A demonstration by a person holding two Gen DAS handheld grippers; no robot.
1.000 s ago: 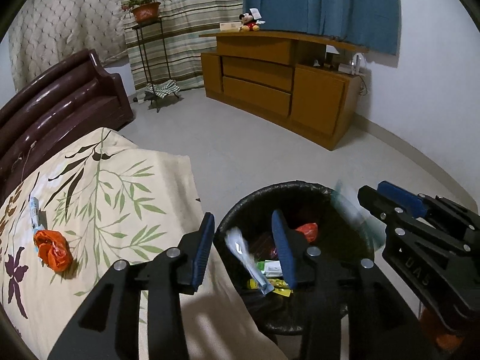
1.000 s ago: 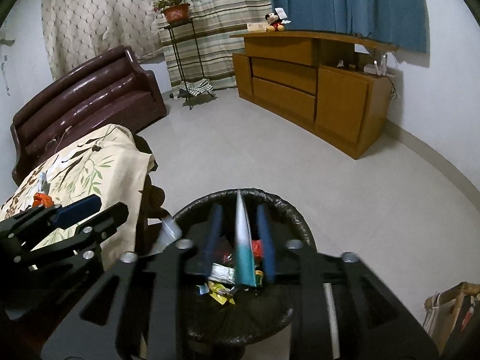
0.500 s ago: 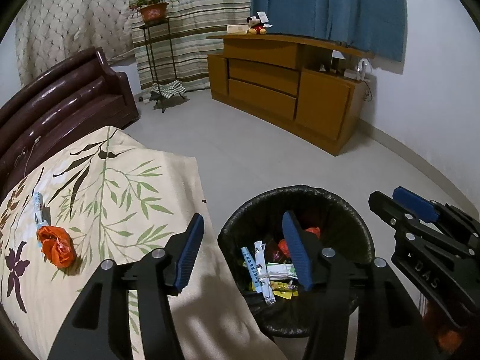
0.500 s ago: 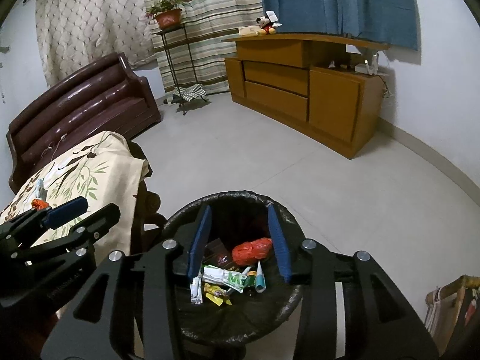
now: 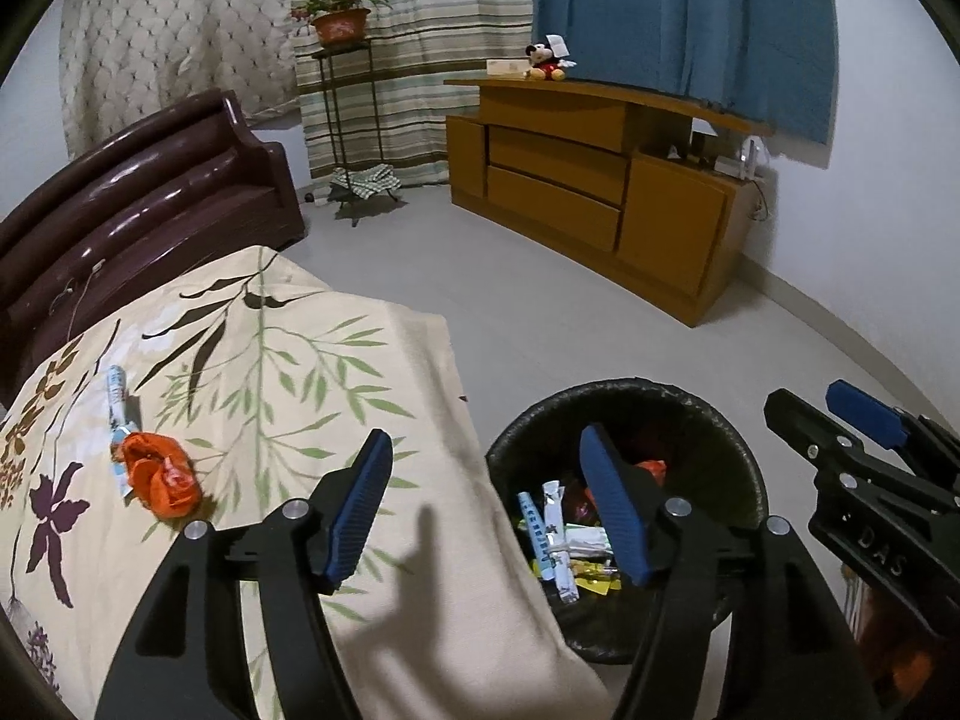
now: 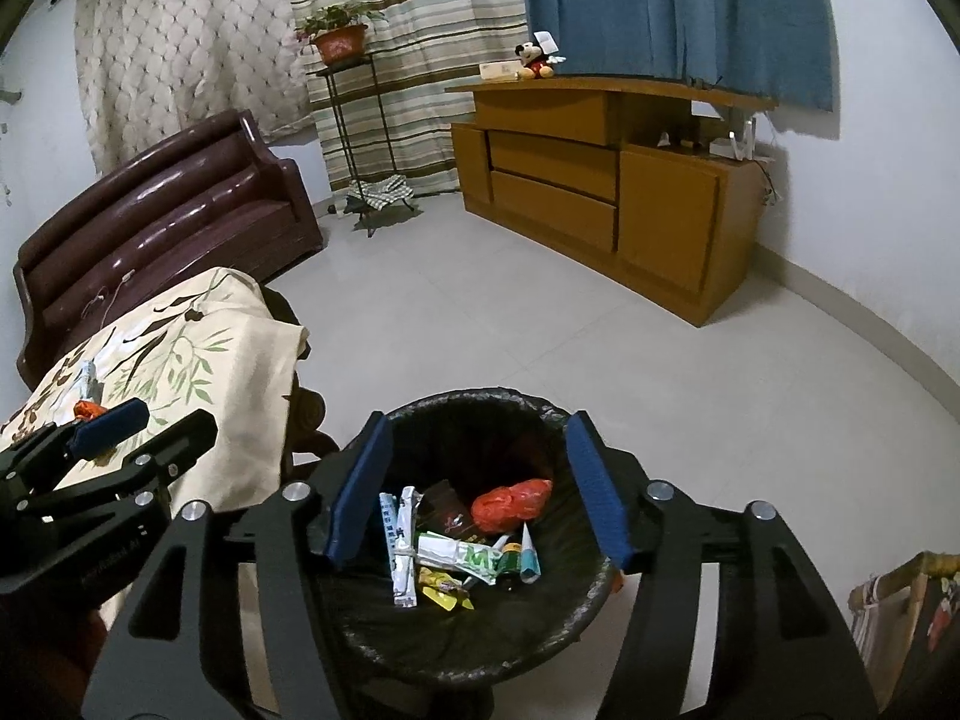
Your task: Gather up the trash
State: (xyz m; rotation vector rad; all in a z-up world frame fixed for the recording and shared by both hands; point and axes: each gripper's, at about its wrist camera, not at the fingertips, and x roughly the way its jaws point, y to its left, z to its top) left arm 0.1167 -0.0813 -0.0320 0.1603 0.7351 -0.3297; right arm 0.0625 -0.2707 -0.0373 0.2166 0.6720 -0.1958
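A black-lined trash bin (image 5: pixel 732 450) (image 6: pixel 540 630) stands on the floor beside the cloth-covered table (image 5: pixel 288 372); it holds several wrappers, a tube and an orange bag (image 6: pixel 510 501). My left gripper (image 5: pixel 489 507) is open and empty over the table's edge and the bin's rim. My right gripper (image 6: pixel 477 486) is open and empty above the bin; it also shows in the left wrist view (image 5: pixel 840 414). An orange crumpled bag (image 5: pixel 159 474) and a pale blue wrapper (image 5: pixel 117 390) lie on the table at the left.
A dark brown sofa (image 5: pixel 138 192) stands behind the table. A wooden cabinet (image 5: pixel 600 192) with a Mickey toy (image 5: pixel 545 63) lines the far wall. A plant stand (image 5: pixel 348 120) is by the striped curtain. A bag (image 6: pixel 900 612) sits on the floor at right.
The right gripper opened and dropped its tube into the bin. The wrapper falling from the left gripper landed in the bin. Both grippers have opened wider and drawn back slightly.
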